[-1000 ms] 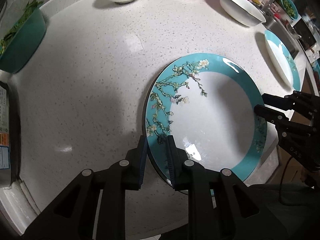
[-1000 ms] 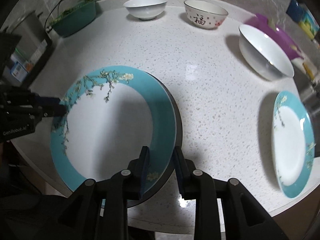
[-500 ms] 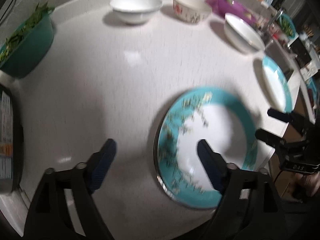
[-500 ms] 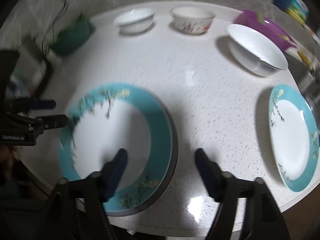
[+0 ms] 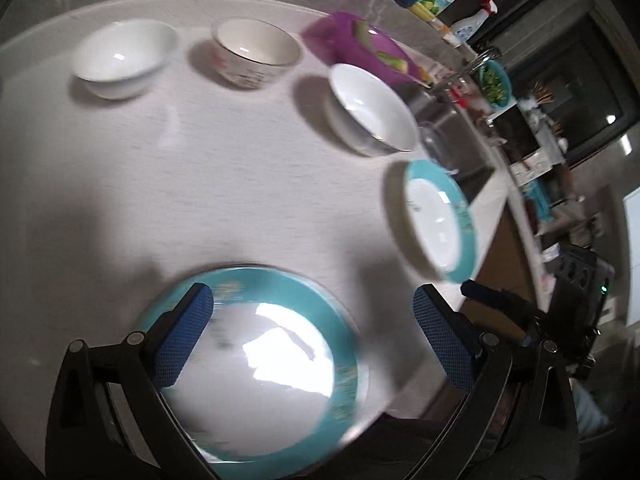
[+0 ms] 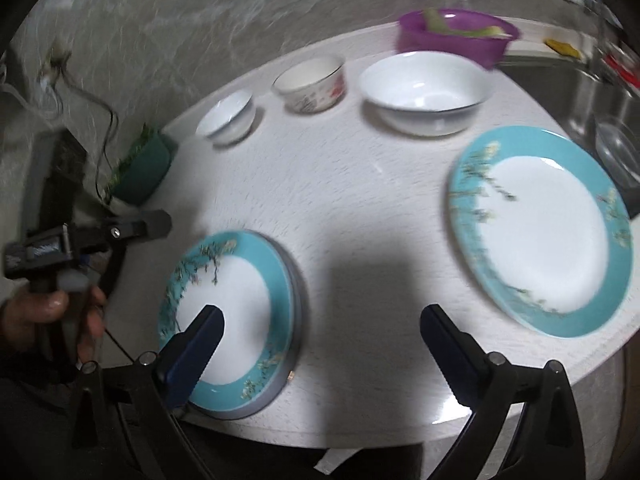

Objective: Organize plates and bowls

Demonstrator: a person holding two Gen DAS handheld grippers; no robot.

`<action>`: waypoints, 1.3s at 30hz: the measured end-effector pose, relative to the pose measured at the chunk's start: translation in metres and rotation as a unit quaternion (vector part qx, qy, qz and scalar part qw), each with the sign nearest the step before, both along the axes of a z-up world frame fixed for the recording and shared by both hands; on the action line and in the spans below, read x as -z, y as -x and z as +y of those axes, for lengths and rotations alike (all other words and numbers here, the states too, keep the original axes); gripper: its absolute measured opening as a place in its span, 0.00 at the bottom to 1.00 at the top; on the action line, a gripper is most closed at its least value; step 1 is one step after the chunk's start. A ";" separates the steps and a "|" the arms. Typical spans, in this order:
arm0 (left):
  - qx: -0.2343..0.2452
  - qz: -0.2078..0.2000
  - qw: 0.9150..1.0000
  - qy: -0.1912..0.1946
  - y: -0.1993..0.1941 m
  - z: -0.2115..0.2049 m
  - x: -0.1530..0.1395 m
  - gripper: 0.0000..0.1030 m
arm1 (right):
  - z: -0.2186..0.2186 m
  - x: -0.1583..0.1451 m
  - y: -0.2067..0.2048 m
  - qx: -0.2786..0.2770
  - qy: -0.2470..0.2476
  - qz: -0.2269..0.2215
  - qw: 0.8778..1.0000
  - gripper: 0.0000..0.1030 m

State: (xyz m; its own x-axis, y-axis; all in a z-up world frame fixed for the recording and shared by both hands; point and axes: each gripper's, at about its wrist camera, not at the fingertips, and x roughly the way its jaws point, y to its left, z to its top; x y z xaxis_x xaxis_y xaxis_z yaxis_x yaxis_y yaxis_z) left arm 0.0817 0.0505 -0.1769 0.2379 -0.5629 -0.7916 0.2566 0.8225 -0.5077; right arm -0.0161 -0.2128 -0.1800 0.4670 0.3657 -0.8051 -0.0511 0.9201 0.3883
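Both claws have let go of the stacked plates point(image 6: 240, 312) and risen, jaws spread and empty, so the single teal plate point(image 6: 544, 232) now lies ahead-right of the right gripper point(image 6: 320, 344), nearer it than the left gripper point(image 5: 312, 336).

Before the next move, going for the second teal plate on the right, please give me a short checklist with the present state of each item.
1. Left gripper open, holding nothing: ok.
2. Right gripper open, holding nothing: ok.
3. Teal-rimmed floral plate lies flat on the plate stack near the white speckled counter edge: ok.
4. Second teal-rimmed plate alone, nothing on it: ok.
5. Path from the right gripper to that plate free: ok.
6. Large white bowl apart from that plate: ok, though near.
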 end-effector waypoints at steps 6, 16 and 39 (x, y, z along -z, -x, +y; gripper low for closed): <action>-0.005 -0.003 1.000 -0.010 0.002 -0.063 0.000 0.98 | -0.102 -0.020 -0.010 0.041 -0.078 -0.025 0.996 0.98; -0.119 0.043 0.990 -0.059 0.008 -0.181 0.029 0.98 | -0.269 0.002 -0.072 -0.012 -0.128 -0.020 0.992 0.88; -0.144 0.052 0.983 -0.100 -0.017 -0.246 0.085 0.33 | -0.269 0.080 -0.124 -0.167 -0.168 0.100 0.966 0.59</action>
